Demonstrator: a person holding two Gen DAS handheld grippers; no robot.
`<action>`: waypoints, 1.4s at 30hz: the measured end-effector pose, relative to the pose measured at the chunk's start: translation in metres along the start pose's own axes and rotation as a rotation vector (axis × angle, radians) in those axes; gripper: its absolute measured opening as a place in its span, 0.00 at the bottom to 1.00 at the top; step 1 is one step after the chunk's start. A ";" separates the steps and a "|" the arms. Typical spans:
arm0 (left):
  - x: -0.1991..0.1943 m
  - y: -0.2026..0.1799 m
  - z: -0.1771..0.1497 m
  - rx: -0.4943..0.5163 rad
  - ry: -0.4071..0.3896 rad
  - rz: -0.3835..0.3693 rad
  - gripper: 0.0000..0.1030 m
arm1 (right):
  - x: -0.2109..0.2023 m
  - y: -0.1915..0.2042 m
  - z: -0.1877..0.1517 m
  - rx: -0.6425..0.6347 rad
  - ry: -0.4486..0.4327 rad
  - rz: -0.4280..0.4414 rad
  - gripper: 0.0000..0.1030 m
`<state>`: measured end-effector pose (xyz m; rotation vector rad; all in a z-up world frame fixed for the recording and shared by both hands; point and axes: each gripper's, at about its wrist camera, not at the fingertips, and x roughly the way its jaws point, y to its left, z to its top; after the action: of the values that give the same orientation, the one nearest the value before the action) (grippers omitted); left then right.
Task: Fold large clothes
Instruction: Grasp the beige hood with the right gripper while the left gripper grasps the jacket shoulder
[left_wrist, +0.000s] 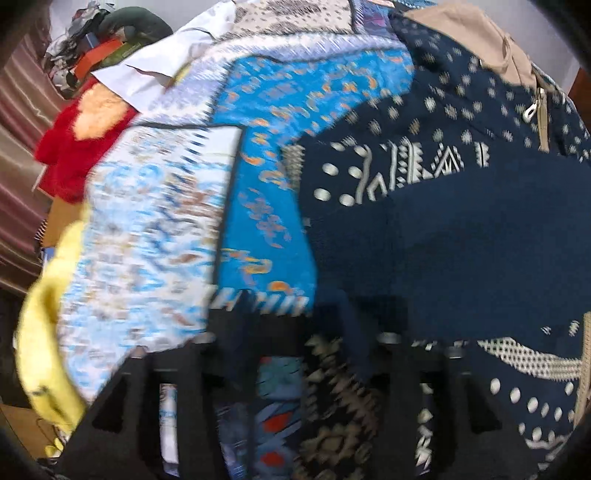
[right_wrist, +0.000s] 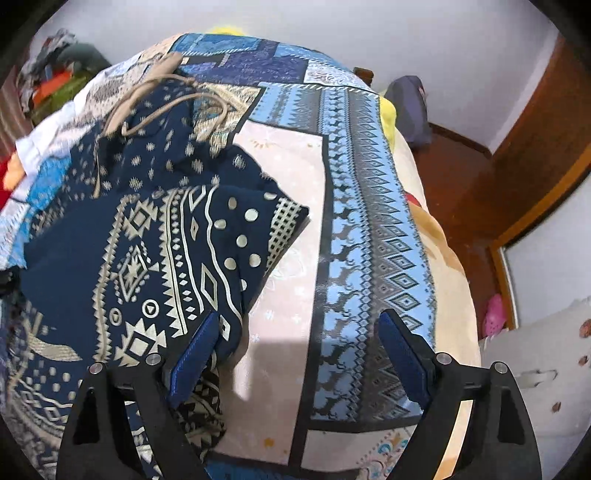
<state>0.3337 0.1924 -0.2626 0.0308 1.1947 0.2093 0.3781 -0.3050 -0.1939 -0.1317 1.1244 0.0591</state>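
Note:
A large navy garment with cream tribal print, a tan drawstring and a tan zip lies partly folded on a patchwork bedspread. It also fills the right of the left wrist view. My right gripper is open, low over the bedspread; its left finger sits at the garment's right edge. My left gripper is blurred, and a fold of the navy cloth lies between its fingers; it looks shut on it.
A yellow blanket and a red plush item lie at the bed's left side. A heap of clothes sits by the far wall. Brown floor, a wooden door frame and a pink shoe are on the right.

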 end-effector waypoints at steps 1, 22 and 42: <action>-0.007 0.005 0.003 -0.004 -0.009 -0.009 0.58 | -0.003 -0.001 0.004 0.004 -0.006 0.008 0.84; -0.069 -0.053 0.184 0.019 -0.235 -0.171 0.82 | 0.010 0.086 0.199 0.020 -0.097 0.289 0.90; 0.057 -0.117 0.261 -0.160 -0.054 -0.369 0.40 | 0.129 0.172 0.258 0.007 -0.019 0.328 0.43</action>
<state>0.6124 0.1102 -0.2340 -0.3198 1.1053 -0.0209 0.6453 -0.1023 -0.2133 0.0607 1.1185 0.3478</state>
